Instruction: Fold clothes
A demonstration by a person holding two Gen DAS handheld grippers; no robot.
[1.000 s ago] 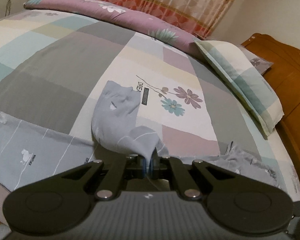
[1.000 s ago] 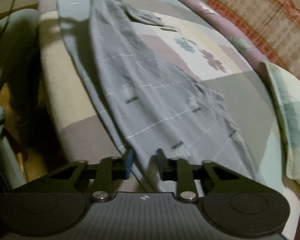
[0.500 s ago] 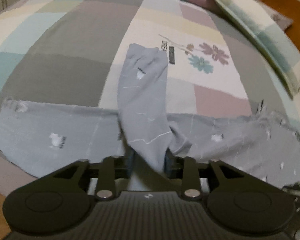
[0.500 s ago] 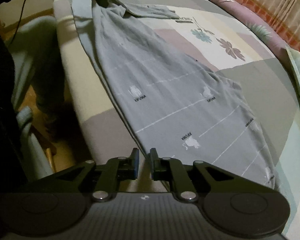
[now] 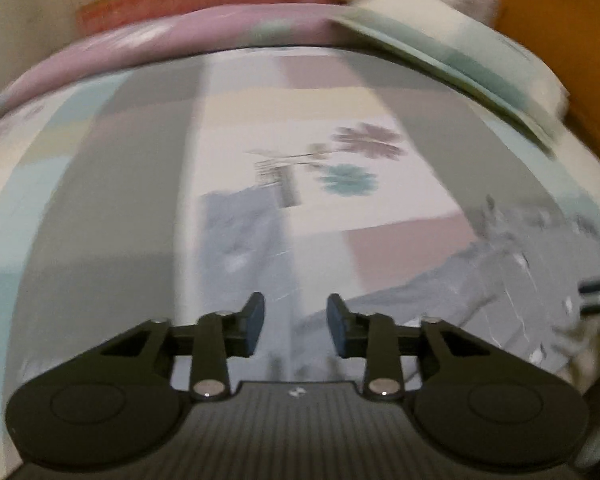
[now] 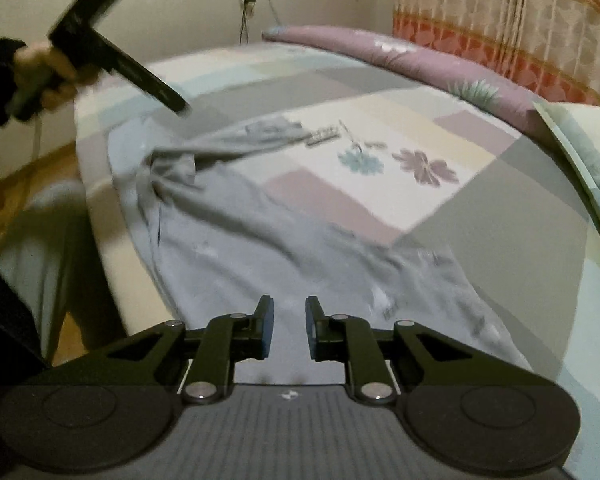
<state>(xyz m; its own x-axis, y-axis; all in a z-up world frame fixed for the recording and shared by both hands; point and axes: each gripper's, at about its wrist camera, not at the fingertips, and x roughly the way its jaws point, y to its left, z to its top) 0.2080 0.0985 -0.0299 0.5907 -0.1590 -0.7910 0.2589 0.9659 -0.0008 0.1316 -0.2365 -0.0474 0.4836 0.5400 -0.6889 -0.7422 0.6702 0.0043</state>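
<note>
A grey patterned garment (image 6: 260, 248) lies spread along the near edge of the bed. It is bunched at its far end, and one sleeve (image 5: 240, 248) reaches up over the patchwork sheet (image 5: 120, 184). My left gripper (image 5: 296, 320) hovers over that sleeve; its jaws are closing, with a clear gap and nothing pinched between them. In the right wrist view the left gripper (image 6: 178, 106), held by a hand (image 6: 40, 72), hangs above the bunched end. My right gripper (image 6: 288, 328) is above the garment's near end, its jaws opening and empty.
A striped pillow (image 6: 588, 140) and a rolled purple quilt (image 6: 400, 52) lie along the far side of the bed, in front of a patterned curtain (image 6: 500, 8). A wooden headboard (image 5: 560, 12) stands at the right. The person's leg (image 6: 40, 248) is beside the bed's left edge.
Both grippers have let go of the grey garment and lifted off it. The sleeve that the left one held now lies on the bed. The right gripper's jaws have parted a little.
</note>
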